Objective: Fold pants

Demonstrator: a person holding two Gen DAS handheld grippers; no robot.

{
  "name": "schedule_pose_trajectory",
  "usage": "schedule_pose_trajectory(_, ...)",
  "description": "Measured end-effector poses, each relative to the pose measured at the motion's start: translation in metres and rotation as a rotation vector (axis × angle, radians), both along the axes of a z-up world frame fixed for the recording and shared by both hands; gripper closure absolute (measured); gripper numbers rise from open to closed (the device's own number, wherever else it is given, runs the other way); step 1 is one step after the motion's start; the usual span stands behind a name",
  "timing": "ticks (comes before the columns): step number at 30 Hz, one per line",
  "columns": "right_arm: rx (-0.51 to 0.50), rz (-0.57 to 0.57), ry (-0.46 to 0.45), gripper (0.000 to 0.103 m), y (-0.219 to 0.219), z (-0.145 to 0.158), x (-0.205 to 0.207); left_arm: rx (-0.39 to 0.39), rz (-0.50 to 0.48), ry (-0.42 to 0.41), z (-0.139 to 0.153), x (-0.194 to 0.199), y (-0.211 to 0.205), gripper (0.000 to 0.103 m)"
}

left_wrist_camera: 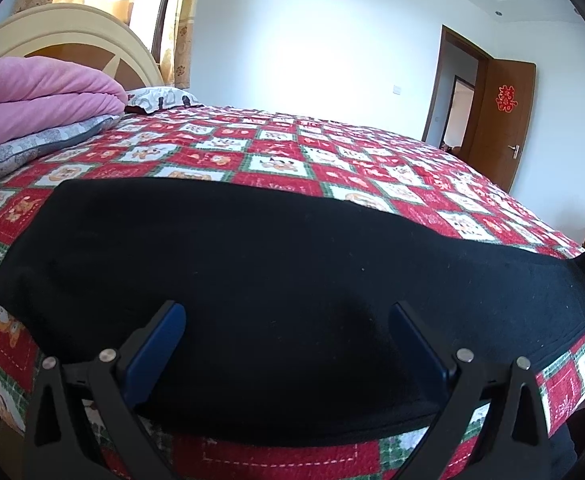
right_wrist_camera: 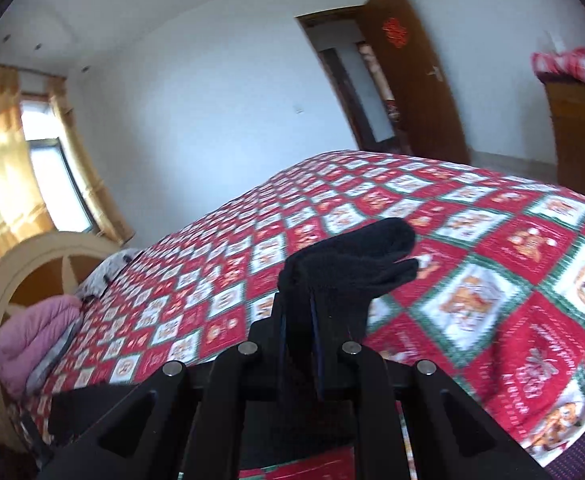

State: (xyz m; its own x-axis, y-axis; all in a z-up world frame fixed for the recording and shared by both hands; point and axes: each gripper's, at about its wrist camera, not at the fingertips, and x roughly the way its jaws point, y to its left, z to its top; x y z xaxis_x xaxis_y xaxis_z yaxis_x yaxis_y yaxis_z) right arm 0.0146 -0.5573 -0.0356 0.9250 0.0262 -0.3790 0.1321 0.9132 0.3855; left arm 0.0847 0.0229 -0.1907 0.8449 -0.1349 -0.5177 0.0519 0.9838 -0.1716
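Black pants (left_wrist_camera: 252,272) lie flat across the near part of a bed with a red, white and green patterned quilt (left_wrist_camera: 276,152). My left gripper (left_wrist_camera: 286,320) is open, its blue-padded fingers (left_wrist_camera: 160,344) spread wide over the near edge of the pants, holding nothing. In the right wrist view my right gripper (right_wrist_camera: 312,304) is shut on a bunched end of the black pants (right_wrist_camera: 356,256) and holds it lifted above the quilt (right_wrist_camera: 472,264). At the far right of the left wrist view the pants rise off the bed.
A folded pink blanket (left_wrist_camera: 40,96) on grey pillows lies by the cream headboard (left_wrist_camera: 76,36) at the left. An open brown door (left_wrist_camera: 500,120) stands at the far right. A wooden cabinet (right_wrist_camera: 576,128) stands beyond the bed's right side. Curtained windows are behind the headboard.
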Motion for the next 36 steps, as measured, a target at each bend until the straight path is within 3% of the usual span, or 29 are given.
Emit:
schedule_pose_trajectory(19, -0.024, 0.266, 0.028, 0.092, 0.103, -0.009, 0.049, 0.009, 0.013, 0.01, 0.0, -0.005, 0.0, 0.0)
schedule_pose_trajectory(27, -0.029, 0.421, 0.078, 0.092, 0.168, -0.026, 0.078, -0.006, 0.02, 0.006, -0.001, -0.008, 0.004, 0.0)
schedule_pose_trajectory(36, -0.109, 0.542, 0.136, 0.092, 0.235, -0.055, 0.088, -0.001, 0.02, 0.01, -0.003, -0.007, 0.004, 0.0)
